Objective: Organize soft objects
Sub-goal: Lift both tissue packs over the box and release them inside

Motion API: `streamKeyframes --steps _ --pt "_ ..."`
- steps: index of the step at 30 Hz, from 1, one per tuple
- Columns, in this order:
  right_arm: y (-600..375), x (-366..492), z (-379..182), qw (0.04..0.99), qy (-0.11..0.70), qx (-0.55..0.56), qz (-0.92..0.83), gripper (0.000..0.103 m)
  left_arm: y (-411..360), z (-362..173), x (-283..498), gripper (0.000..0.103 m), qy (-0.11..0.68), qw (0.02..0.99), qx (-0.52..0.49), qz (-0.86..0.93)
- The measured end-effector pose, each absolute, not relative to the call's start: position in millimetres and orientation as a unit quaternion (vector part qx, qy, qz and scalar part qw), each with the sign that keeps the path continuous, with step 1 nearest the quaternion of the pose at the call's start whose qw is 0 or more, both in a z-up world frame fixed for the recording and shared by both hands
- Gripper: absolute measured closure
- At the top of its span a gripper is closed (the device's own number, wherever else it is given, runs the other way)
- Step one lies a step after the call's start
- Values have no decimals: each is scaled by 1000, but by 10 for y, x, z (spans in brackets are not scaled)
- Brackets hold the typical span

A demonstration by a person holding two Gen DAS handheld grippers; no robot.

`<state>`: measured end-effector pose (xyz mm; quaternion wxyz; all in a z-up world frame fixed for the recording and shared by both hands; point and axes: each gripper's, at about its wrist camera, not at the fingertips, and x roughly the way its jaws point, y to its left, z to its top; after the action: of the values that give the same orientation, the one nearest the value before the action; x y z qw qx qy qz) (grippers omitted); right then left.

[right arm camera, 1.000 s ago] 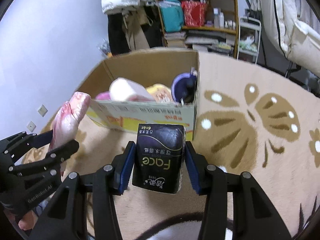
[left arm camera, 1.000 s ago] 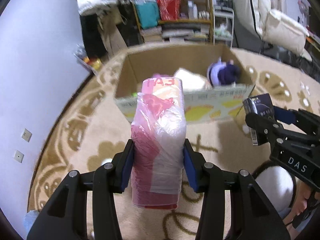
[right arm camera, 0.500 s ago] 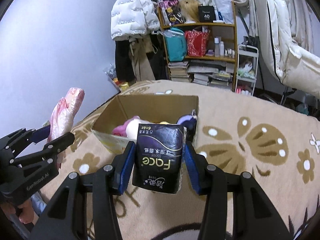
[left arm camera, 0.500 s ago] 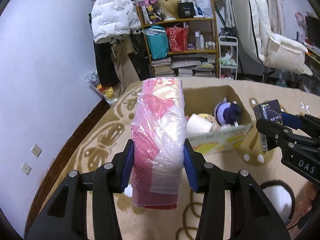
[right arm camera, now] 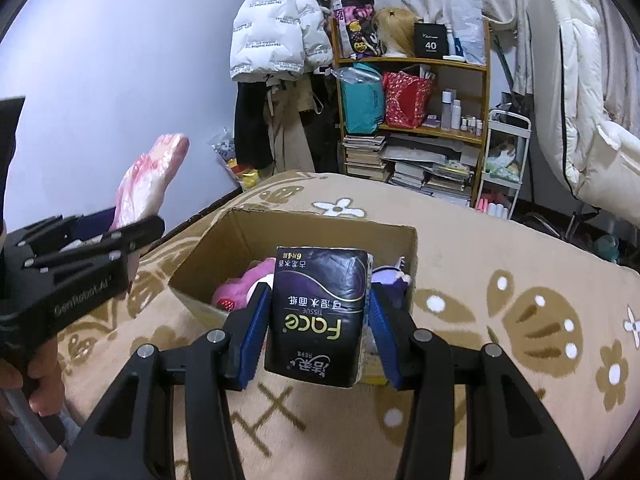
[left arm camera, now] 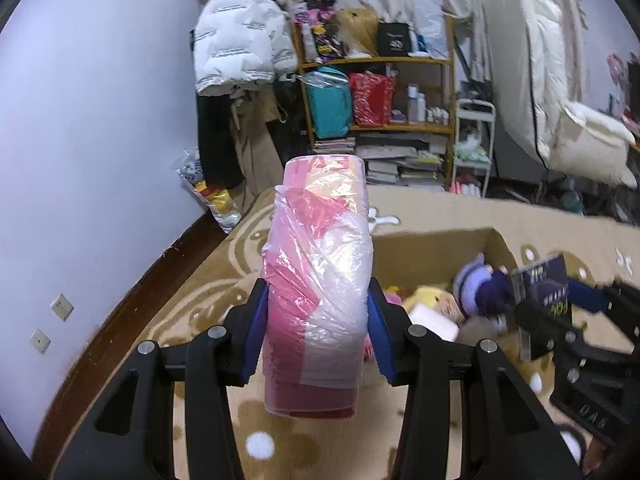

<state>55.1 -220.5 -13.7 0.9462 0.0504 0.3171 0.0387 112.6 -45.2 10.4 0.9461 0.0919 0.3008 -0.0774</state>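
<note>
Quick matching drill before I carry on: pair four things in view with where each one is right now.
Things:
1. pink plastic-wrapped pack
2. black tissue pack
3. purple plush doll
4. white puffer jacket

Places:
A. inside the cardboard box
B. clamped in the right gripper
C. hanging by the wall, left of the shelf
D. clamped in the left gripper

Pairs: 1-D, 2-B, 3-A, 4-C

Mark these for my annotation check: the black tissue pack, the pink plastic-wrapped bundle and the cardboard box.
black tissue pack point(right arm camera: 320, 316), right wrist view, middle of its printed front.
pink plastic-wrapped bundle point(left arm camera: 320, 280), left wrist view, middle of the wrap.
cardboard box point(right arm camera: 320, 226), right wrist view, inner back wall.
</note>
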Motion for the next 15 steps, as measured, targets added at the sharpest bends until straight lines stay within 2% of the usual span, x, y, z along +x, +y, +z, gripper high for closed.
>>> streamKeyframes --steps 15 --pt "-2358 1160 -402 938 338 62 40 52 -491 -228 1620 58 341 931 83 -101"
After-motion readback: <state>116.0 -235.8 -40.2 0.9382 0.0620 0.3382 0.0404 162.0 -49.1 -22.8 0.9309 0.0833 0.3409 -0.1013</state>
